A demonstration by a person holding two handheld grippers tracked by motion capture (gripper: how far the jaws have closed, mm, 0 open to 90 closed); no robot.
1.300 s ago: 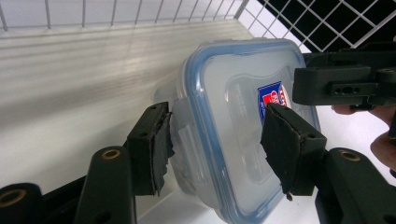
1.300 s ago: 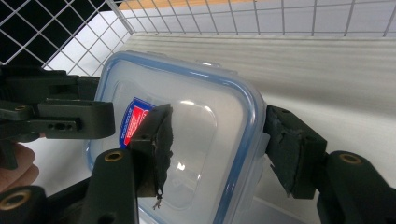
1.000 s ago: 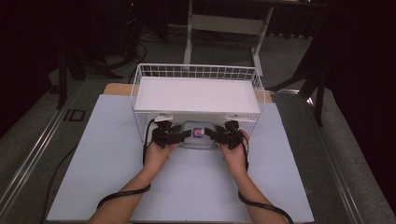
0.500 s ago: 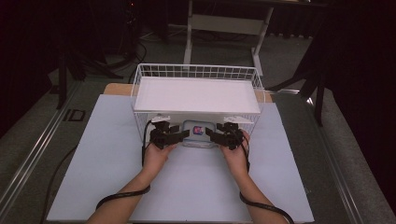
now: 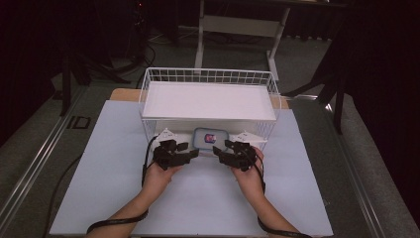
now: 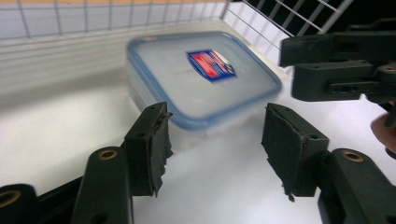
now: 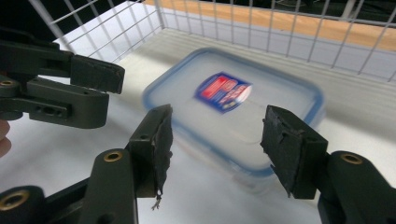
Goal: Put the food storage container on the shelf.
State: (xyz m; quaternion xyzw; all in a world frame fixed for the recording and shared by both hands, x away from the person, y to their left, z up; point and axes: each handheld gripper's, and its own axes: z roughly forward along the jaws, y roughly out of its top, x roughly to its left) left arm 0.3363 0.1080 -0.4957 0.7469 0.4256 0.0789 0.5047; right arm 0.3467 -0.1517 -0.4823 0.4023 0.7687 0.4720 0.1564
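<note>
Spreading under both tongs, a pale blue-white table cover (image 5: 114,178) tops the table; beyond it lie grey floor and a dark room with a white desk frame (image 5: 237,25). Ahead of the tongs stands a white wire basket (image 5: 148,87) bearing a white board (image 5: 208,99). The lidded plastic food container (image 5: 210,138), blue-rimmed with a red-and-blue label, sits on the cover between the two tongs' tips, just before the basket's front wall. The left tong (image 5: 187,154) and right tong (image 5: 221,150) both stand open, pads clear of the container, gripping nothing. The container is motion-blurred in both gripper views, its label unreadable. Open cover lies behind and to either side of the tongs; the basket closes off the far side.
</note>
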